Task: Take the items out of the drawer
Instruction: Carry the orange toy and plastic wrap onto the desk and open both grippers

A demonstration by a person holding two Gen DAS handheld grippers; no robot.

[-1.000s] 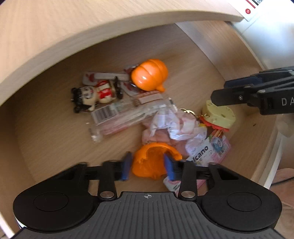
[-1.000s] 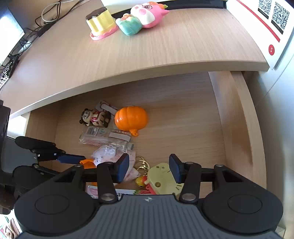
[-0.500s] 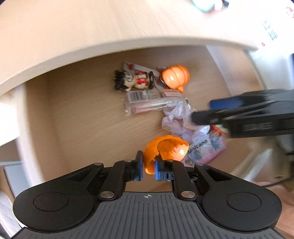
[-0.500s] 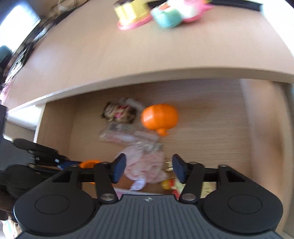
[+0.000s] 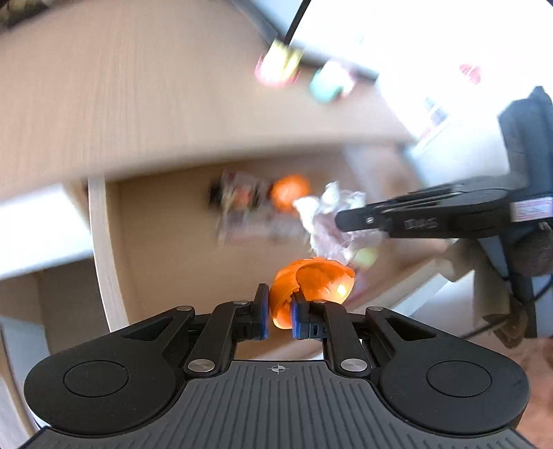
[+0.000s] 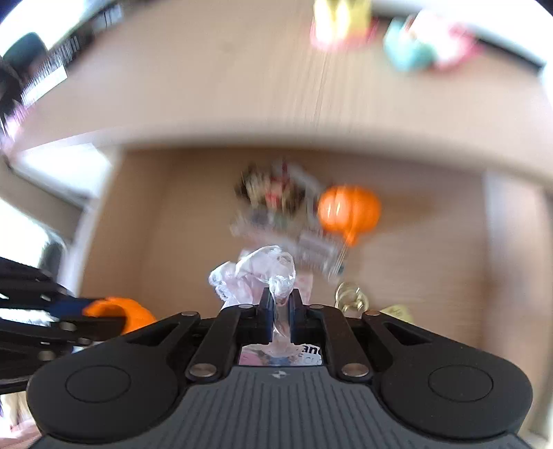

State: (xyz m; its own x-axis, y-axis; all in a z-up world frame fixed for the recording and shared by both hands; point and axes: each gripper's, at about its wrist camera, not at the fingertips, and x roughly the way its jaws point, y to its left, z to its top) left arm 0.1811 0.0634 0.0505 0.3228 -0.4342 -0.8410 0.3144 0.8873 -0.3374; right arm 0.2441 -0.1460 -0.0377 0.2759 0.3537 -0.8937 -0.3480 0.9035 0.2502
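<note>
The left tongs [image 5: 279,316] are clamped on the rim of an orange half-shell [image 5: 312,281], a thin, hollow, ribbed piece like half a plastic pumpkin, glossy where the light hits it. It hangs above the front edge of the open drawer [image 5: 100,248], so that item looks as good as out. The drawer itself is pale wood-grain board with a light, rounded side wall.

Further right, the right tongs [image 6: 280,317] are pinched together on a twist of crinkled clear wrapper [image 6: 257,273], a soft, crumpled film with a pinkish tint that bunches above the blue pads. Its free end seems lifted off the drawer floor, though blur makes the clearance hard to judge.

Still lying in the drawer, as far as the smear allows: a small dark-haired figurine [image 6: 268,190] on flat packaging at the back, a whole round orange pumpkin [image 6: 349,210] with a stub stem just beside it, a metal key ring [image 6: 350,293] near the front, and a printed pink packet [image 6: 304,355] under the right tongs.

On the counter [image 6: 242,86] above, two blurred soft toys, one yellow [image 6: 340,24] and one teal-and-pink [image 6: 425,45], already sit out. By my reckoning roughly half the job is left.
</note>
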